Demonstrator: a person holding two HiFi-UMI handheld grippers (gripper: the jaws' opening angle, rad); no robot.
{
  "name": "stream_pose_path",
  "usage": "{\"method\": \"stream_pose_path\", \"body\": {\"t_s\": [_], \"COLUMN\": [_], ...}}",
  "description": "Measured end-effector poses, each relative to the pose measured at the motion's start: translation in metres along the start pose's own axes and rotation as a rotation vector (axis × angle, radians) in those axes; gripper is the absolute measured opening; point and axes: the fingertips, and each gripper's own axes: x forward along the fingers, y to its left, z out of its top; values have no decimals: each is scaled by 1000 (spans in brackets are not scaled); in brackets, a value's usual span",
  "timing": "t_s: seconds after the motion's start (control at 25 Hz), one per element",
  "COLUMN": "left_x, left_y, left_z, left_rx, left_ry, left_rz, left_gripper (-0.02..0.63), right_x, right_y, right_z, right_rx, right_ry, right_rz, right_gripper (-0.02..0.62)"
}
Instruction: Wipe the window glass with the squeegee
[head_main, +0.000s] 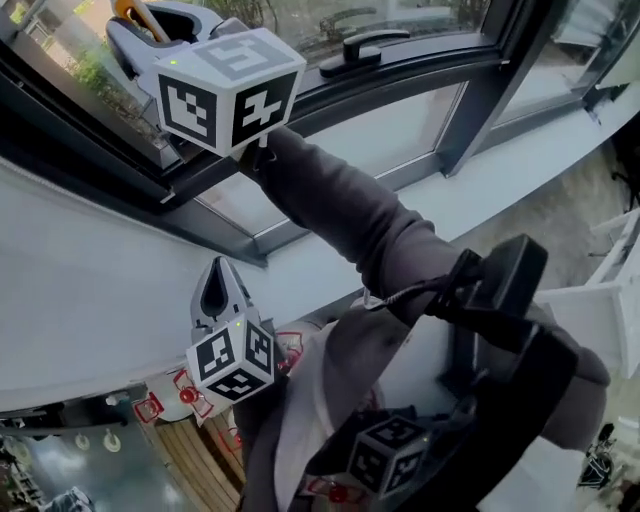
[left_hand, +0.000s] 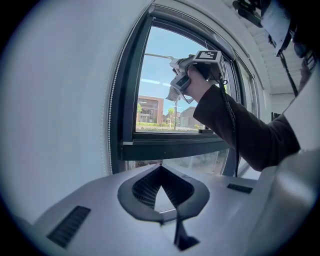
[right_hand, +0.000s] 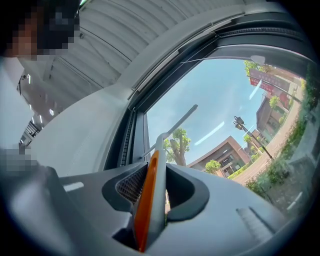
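Gripping: right gripper (right_hand: 156, 169) clamped on squeegee (right_hand: 149, 200) handle
Blade: raised toward window glass (right_hand: 215, 100)
Left gripper (left_hand: 161, 168): jaws closed together, nothing between them

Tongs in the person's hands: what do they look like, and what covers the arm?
The left tongs and right tongs are pale grey shells with dark ribbed pads; each carries a white cube with black square markers. A dark grey long sleeve covers the right arm, a black cable along it.

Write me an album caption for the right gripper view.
The right tongs clamp an orange-and-grey squeegee, its blade raised toward the window glass, trees and buildings beyond.
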Motion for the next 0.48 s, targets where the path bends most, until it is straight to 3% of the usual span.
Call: {"method": "stream_pose_path", "body": {"t_s": [0.48], "left_x": [-2], "left_y": [3], "left_z": [-2], "left_rx": [4], "left_ry": [1], "left_rz": [12], "left_gripper": [0], "right_x": [-2], "right_y": [0], "right_z": [-2], "right_rx": [-10], "right_ry": [12], "right_rz": [5], "right_gripper": [103]}}
